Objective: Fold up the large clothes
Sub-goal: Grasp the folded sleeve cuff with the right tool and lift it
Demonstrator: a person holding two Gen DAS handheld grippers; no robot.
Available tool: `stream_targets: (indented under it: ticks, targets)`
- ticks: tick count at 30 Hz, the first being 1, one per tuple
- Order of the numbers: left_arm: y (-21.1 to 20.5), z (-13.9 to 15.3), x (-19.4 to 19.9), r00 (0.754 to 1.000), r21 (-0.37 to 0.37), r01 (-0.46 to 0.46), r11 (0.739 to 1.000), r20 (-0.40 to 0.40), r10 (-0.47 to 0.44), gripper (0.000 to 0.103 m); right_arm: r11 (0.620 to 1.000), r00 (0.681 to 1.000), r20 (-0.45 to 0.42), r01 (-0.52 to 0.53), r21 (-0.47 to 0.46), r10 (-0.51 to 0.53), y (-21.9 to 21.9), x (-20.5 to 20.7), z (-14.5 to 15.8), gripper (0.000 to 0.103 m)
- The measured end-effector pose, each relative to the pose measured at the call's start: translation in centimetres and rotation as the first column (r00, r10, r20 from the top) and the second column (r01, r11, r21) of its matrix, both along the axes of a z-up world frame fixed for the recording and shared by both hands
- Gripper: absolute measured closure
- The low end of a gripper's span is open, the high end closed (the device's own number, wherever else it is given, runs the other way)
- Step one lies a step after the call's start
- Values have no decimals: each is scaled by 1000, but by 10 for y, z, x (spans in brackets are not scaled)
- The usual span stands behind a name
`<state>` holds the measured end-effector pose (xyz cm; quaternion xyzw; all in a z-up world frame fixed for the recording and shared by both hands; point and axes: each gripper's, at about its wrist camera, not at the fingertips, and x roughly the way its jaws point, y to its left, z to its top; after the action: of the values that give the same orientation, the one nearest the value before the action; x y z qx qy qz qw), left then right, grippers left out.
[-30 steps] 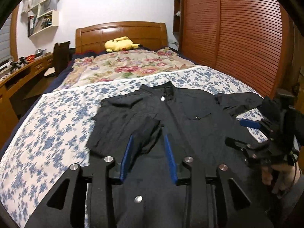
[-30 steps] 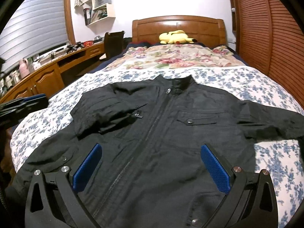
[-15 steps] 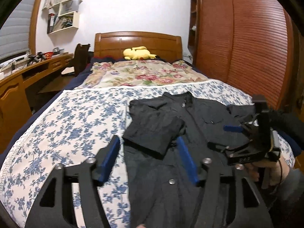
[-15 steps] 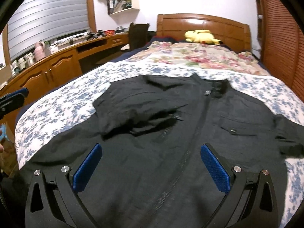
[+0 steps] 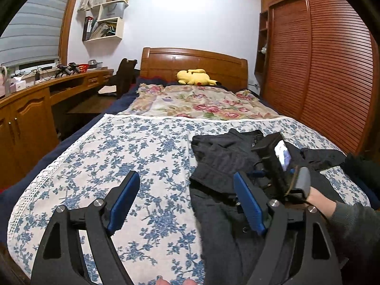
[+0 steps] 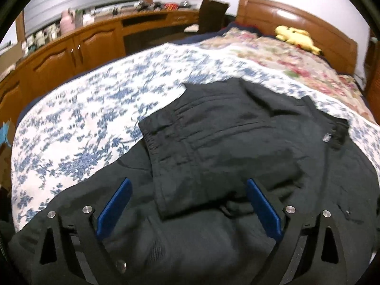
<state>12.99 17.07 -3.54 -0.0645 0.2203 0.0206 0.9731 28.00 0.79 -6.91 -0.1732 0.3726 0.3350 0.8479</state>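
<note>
A black zip jacket (image 6: pixel 237 147) lies front up on the blue-flowered bedspread (image 5: pixel 133 152), one sleeve folded back across its chest (image 5: pixel 220 159). My left gripper (image 5: pixel 186 201) hovers over the jacket's left edge and the bedspread. Its jaws are opening and nothing is held between the pads. My right gripper (image 6: pixel 188 206) hangs low over the folded sleeve's cuff end; its jaws are closing, still wide, and the pads (image 6: pixel 114 204) stand clear of the cloth. In the left wrist view a person's hand (image 5: pixel 319 196) holds that gripper's black body (image 5: pixel 273 161) over the jacket.
A yellow plush toy (image 5: pixel 194 77) lies by the wooden headboard (image 5: pixel 190 59) on a floral quilt (image 5: pixel 197 102). A long wooden desk with cupboards (image 5: pixel 30 109) runs along the left. A louvred wardrobe (image 5: pixel 332 71) stands on the right.
My left gripper opened and let go of the sleeve, then swung left toward the bedspread. My right gripper moved left and down over the folded sleeve and narrowed slightly.
</note>
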Motion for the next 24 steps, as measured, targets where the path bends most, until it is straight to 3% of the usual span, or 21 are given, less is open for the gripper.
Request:
stream_targets:
  ticks: [4,7,11,12,16,24]
  targets:
    - [5,-5,-3,1000,3,-8,1000,-9,8,21,997,1000,-23,6,-77,-8,11,17,-15,11]
    - [8,-6,-5,1000,1,-9,1000,-14,9,21,991,1000,-3,17,-133,-17,11,24,-23,26]
    - [7,-6,-5,1000,-13,-7,1000,-9,7,21,993,999,31,33,-113,-30,-2,22,-13,76]
    - [6,-5,-5,1000,-16,-4,1000,-7,4,21,995,999,36,38,-89,-35,-7,19,-8,82]
    - [-4,-2,-3,1000,-19,17,1000,-1,-17,20,996,996,56,62,65,-65,-45,0,25,88]
    - [-30,2,5,998,-9,60,998,6,-60,21,963,979,173,55,265,-104,-132,-73,97,90]
